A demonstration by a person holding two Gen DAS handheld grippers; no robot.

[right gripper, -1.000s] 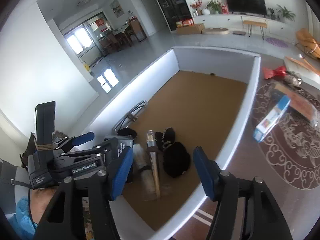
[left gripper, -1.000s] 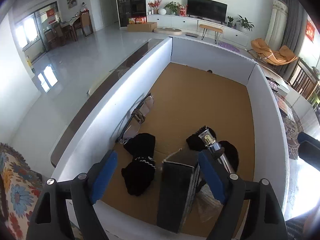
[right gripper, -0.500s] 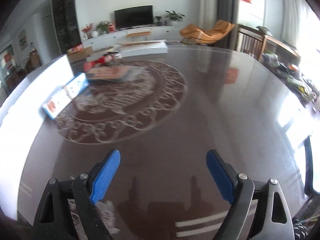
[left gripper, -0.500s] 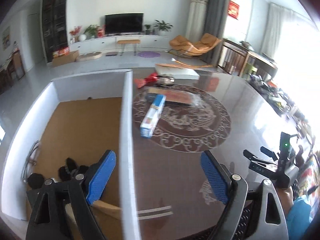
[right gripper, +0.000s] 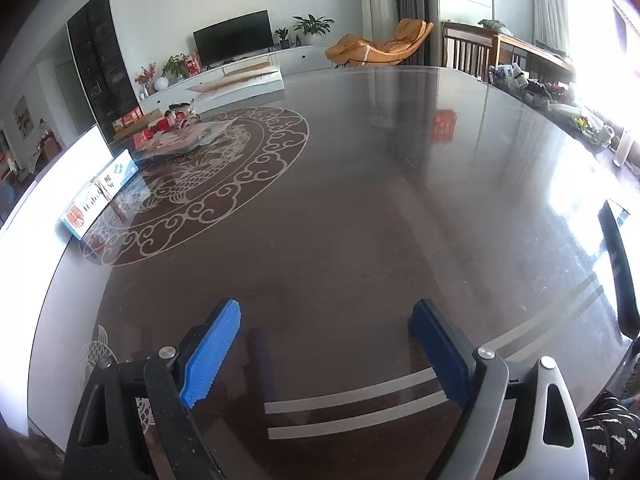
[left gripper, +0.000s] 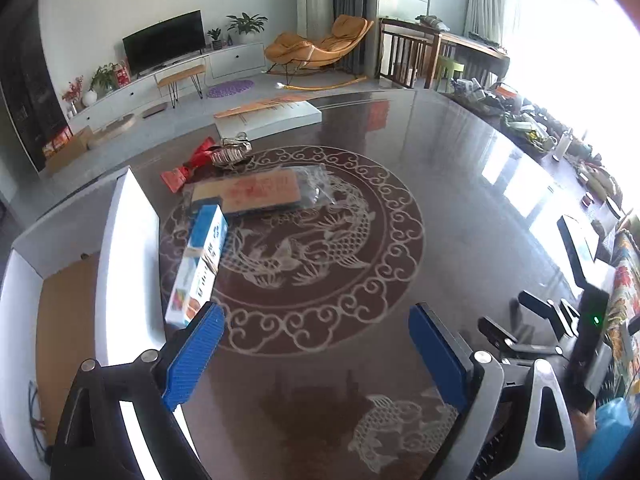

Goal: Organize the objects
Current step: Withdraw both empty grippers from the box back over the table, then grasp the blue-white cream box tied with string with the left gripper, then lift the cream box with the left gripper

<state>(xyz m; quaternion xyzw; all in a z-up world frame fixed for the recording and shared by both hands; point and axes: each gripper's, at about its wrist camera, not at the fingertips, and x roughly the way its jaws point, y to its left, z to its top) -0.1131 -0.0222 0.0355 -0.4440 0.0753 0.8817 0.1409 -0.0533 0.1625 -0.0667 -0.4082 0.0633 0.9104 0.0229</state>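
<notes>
My left gripper (left gripper: 314, 354) is opening on nothing, lined up near the long blue-and-white carton (left gripper: 202, 266) lying against the white-walled box (left gripper: 132, 248) on the left, while my right gripper (right gripper: 326, 354) waits apart over bare dark tabletop (right gripper: 380, 220).

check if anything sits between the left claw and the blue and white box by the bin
Nothing visible does. The left claw, jaws opening and empty, hangs over bare table, with the blue and white box just ahead of its left finger, beside the white bin wall.
</notes>
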